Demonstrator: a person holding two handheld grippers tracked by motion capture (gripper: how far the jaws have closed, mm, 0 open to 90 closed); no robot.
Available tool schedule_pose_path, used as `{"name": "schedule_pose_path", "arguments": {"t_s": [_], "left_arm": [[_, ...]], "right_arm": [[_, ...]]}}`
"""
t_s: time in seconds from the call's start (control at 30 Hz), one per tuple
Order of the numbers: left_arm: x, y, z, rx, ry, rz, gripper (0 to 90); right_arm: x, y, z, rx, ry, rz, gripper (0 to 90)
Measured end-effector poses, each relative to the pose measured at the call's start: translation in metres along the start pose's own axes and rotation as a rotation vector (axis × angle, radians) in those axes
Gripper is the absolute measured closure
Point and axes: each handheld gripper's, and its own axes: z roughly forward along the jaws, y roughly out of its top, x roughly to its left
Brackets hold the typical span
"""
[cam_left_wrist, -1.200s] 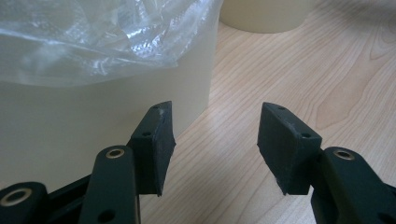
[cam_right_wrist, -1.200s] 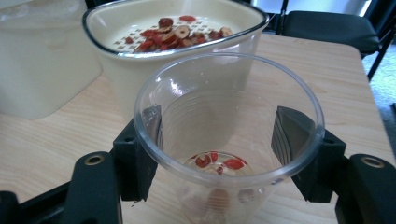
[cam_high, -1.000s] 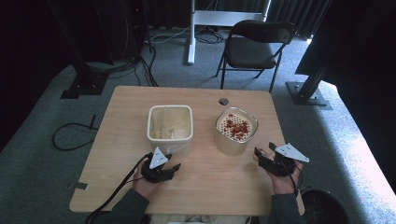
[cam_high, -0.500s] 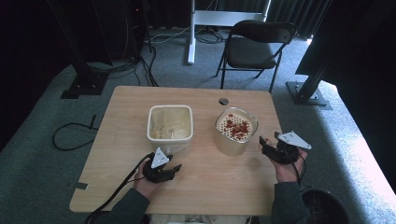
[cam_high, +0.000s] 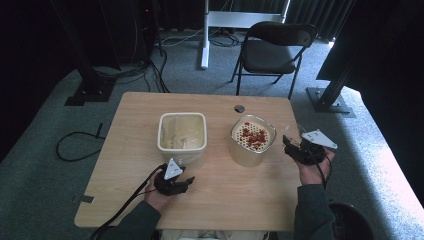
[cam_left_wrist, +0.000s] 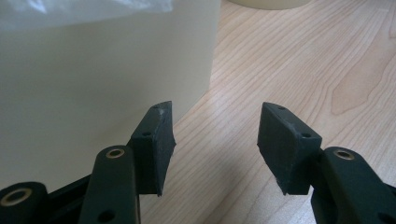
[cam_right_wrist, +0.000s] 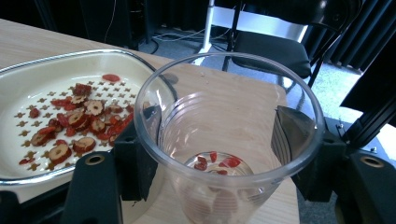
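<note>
**Clear cup clamped in right jaws beside container of red slices**

Right gripper (cam_high: 295, 145) held above the right edge of the light wooden counter (cam_high: 135, 125), jaws clamped on a clear plastic cup (cam_right_wrist: 229, 140). Seen in the right gripper view: one black pad on each side of the cup wall, cup upright, a few red dried fruit slices (cam_right_wrist: 215, 163) at its bottom. Just beside the cup, toward the middle of the counter, a cream square container with a perforated insert (cam_high: 252, 142), carrying a scatter of red and pale fruit slices (cam_right_wrist: 79, 121) on the insert. Cup rim close to the container rim; touching or not, cannot tell.

Left gripper (cam_high: 186, 181) low near the front edge of the counter, left of the middle, jaws apart with nothing between them, only bare wood visible in the gap. Directly ahead of it, a second cream square container with a clear plastic liner (cam_high: 182, 132), very near the left pad in the left gripper view; contact not certain.

Behind the counter, on grey carpet, a black folding chair (cam_high: 272, 50).
</note>
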Motion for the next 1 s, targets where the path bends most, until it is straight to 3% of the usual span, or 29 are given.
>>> {"name": "schedule_pose_path", "arguments": {"t_s": [0.37,0.7,1.0], "left_arm": [[0.001,-0.001,0.002,0.019,0.000,0.014,46.5],[0.000,-0.001,0.004,0.022,-0.005,0.008,46.7],[0.000,-0.001,0.004,0.021,-0.006,0.008,46.7]], "right_arm": [[0.004,0.017,0.009,0.025,-0.054,-0.102,33.7],[0.018,0.036,0.020,0.060,-0.161,-0.295,33.8],[0.032,0.047,0.028,0.077,-0.179,-0.442,34.1]]}}
